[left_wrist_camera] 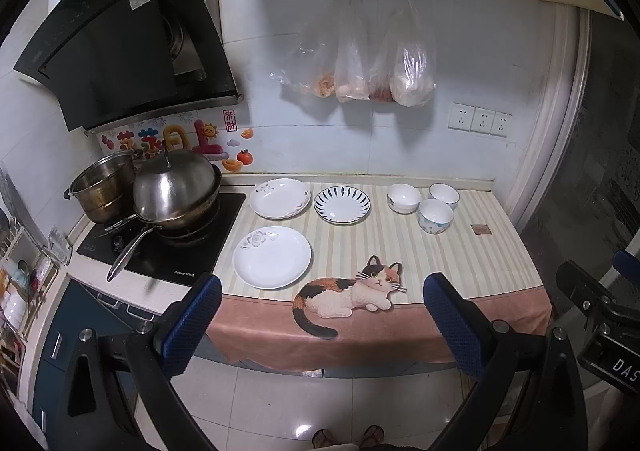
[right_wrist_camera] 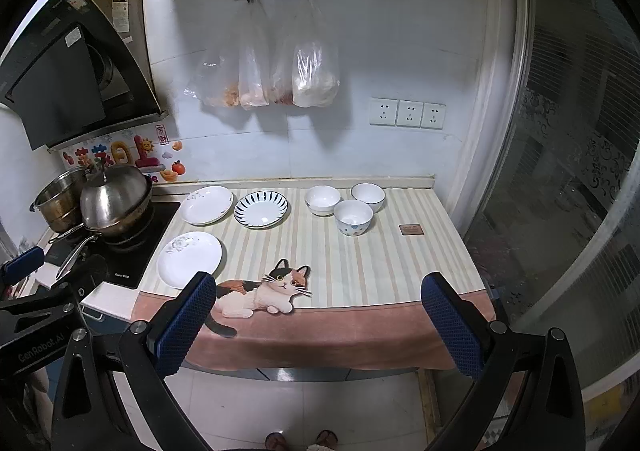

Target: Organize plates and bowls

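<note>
Left wrist view: you are hovering both hand-held grippers, left (left_wrist_camera: 322, 327) and right (right_wrist_camera: 318, 325), off the desk's (left_wrist_camera: 460, 251) near edge, jaws spread wide, holding nothing. Three plates (left_wrist_camera: 272, 257) are lying unstacked at left, three bowls (left_wrist_camera: 436, 215) clustering far right, apparently awaiting sorting.

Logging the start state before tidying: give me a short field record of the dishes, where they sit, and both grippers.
plates: three, none stacked; front white plate, back white plate, blue-striped plate
bowls: three, clustered right of the plates; dotted bowl nearest, two white bowls behind
surface: striped cloth with cat print
left gripper: open, empty
right gripper: open, empty
</note>
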`<control>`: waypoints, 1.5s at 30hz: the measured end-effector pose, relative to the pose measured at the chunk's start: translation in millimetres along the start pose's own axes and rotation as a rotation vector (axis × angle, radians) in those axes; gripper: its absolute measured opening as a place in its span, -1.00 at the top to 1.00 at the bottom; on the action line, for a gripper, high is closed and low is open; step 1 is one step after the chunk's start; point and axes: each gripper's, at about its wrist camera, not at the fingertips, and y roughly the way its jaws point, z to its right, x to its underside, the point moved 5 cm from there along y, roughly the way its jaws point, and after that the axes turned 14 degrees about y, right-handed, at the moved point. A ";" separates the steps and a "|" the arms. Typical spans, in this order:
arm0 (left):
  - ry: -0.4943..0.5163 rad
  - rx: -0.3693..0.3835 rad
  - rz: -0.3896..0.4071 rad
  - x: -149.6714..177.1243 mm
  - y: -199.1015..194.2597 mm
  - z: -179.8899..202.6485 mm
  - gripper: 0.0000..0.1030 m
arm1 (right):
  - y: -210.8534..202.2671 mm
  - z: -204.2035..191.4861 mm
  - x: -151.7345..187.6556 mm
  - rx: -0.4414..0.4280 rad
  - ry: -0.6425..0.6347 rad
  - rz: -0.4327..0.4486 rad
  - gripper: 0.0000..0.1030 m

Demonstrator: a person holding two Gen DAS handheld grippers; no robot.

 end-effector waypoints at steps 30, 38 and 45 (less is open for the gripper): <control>0.006 -0.013 0.030 -8.0 -18.3 0.3 -1.00 | -15.9 0.1 -2.5 -0.008 0.009 0.016 -1.00; 0.005 -0.015 0.033 -5.4 -19.1 0.5 -1.00 | -18.1 0.5 -7.6 -0.011 0.012 0.018 -1.00; 0.003 -0.017 0.039 -7.2 -19.9 -0.3 -1.00 | -18.3 1.0 -6.6 -0.010 0.010 0.021 -1.00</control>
